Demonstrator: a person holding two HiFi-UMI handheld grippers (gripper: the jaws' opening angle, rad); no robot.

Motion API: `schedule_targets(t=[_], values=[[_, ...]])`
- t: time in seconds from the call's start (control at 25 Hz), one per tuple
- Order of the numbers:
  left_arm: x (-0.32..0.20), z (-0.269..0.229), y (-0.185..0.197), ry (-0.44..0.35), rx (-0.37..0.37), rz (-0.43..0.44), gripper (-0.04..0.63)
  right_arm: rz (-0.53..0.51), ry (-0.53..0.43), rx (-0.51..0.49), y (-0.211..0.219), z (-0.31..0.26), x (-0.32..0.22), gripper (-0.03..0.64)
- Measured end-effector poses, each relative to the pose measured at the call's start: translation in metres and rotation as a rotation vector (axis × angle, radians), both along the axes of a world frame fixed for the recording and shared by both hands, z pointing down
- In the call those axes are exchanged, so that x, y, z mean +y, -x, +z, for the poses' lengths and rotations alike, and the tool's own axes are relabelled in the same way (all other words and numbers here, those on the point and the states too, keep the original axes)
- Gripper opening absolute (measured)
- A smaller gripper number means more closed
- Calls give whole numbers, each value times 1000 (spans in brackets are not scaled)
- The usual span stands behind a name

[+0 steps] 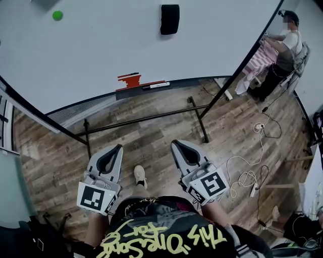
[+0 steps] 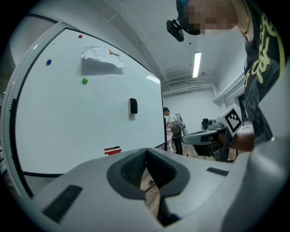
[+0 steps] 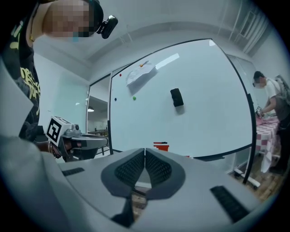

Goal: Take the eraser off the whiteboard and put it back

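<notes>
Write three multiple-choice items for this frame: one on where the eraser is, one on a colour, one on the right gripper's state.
1. Where is the black eraser?
A. Stuck on the whiteboard
B. Lying on the floor
C. On the ledge under the board

2. What colour is the round magnet seen in the head view?
A. White
B. Black
C. Green

3. How do the jaws of the right gripper stand?
A. Wide apart
B. Together, with nothing between them
C. Closed on the eraser

Answers:
1 A: the eraser sits high on the board face, away from both grippers.
2 C: the dot to the left of the eraser is green.
3 B: the right gripper view shows the tips meeting, with nothing held.
</notes>
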State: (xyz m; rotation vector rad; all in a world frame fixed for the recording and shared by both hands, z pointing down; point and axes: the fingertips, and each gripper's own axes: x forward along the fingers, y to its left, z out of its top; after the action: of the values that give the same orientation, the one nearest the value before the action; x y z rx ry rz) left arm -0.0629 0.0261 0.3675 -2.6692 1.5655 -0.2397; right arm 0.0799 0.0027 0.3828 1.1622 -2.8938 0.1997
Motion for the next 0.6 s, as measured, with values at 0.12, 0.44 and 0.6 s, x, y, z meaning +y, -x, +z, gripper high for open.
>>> schedule_targets(t=[0.12, 0.44, 0.6], values=[[-18, -1, 6, 4, 2, 13, 8, 20, -5, -3, 4, -5, -18, 11], [-56, -1, 23, 21, 1, 38, 8, 45, 11, 8, 21, -3, -55, 11], [-75, -2, 35, 28, 2, 40, 8, 50, 13, 7, 33, -5, -73, 11]])
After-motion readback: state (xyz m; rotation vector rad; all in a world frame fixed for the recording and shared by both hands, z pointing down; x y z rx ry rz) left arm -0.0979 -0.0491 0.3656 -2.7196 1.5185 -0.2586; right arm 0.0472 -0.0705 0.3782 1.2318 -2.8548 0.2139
